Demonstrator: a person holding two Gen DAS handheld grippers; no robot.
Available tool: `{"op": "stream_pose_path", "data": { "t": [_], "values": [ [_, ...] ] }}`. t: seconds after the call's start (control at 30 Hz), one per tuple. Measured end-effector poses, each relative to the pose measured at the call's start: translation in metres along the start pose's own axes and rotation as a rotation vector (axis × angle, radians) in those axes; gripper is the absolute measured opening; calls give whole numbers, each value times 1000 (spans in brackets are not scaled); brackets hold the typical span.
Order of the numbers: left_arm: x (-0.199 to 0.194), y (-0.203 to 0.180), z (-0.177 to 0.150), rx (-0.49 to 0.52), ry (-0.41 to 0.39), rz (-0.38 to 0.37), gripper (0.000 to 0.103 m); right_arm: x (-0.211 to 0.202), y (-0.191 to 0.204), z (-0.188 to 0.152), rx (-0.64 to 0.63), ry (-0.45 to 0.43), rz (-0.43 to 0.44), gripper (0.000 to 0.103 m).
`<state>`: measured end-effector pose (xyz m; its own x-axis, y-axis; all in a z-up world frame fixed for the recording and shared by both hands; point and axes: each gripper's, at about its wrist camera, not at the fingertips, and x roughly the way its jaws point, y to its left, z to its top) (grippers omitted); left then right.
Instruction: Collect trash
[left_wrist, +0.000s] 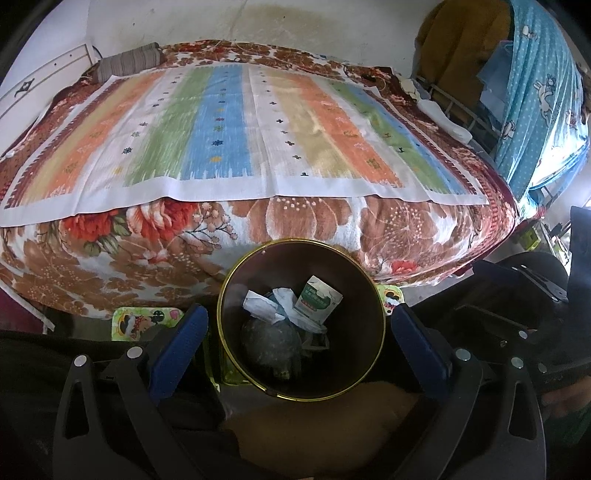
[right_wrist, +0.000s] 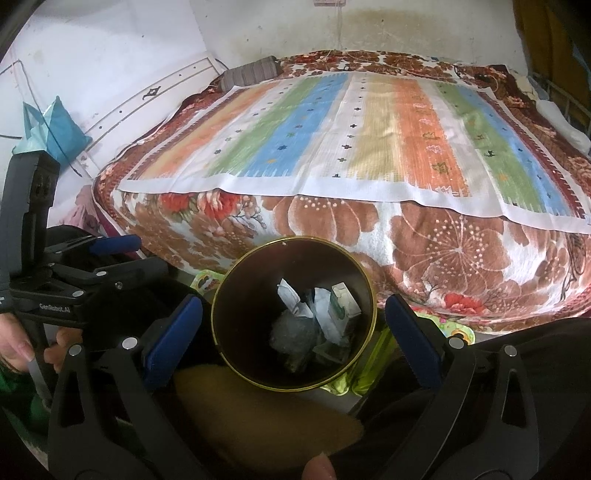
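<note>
A round dark bin with a gold rim (left_wrist: 222, 295) stands on the floor against the bed. It holds a green-and-white packet (left_wrist: 318, 298), crumpled white paper (left_wrist: 264, 304) and a dark bag (left_wrist: 271, 345). My left gripper (left_wrist: 297, 350) hangs above the bin, open, with nothing between its blue pads. The right wrist view shows the same bin (right_wrist: 251, 295), packet (right_wrist: 345, 308) and paper (right_wrist: 291, 301). My right gripper (right_wrist: 291, 339) is also open and empty over the bin. The left gripper (right_wrist: 110, 254) appears at that view's left edge.
The bed behind carries a striped cloth (left_wrist: 240, 129) over a floral blanket (left_wrist: 314, 221), with a striped roll (left_wrist: 129, 61) at its head. A blue curtain and rack (left_wrist: 535, 92) stand right. A teal bag (right_wrist: 51, 129) hangs left. A colourful mat (left_wrist: 140, 321) lies on the floor.
</note>
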<state>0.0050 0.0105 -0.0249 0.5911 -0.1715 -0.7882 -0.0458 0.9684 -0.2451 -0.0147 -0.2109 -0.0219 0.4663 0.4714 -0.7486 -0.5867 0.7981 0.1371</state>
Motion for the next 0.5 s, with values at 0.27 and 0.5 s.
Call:
{"op": "stream_pose_path", "data": {
  "t": [0.27, 0.5],
  "values": [
    [1, 4, -5, -6, 4, 4, 97, 0, -1, 0, 1, 1, 1, 95],
    [1, 4, -4, -5, 6, 4, 97, 0, 0, 0, 0, 2, 1, 95]
  ]
}}
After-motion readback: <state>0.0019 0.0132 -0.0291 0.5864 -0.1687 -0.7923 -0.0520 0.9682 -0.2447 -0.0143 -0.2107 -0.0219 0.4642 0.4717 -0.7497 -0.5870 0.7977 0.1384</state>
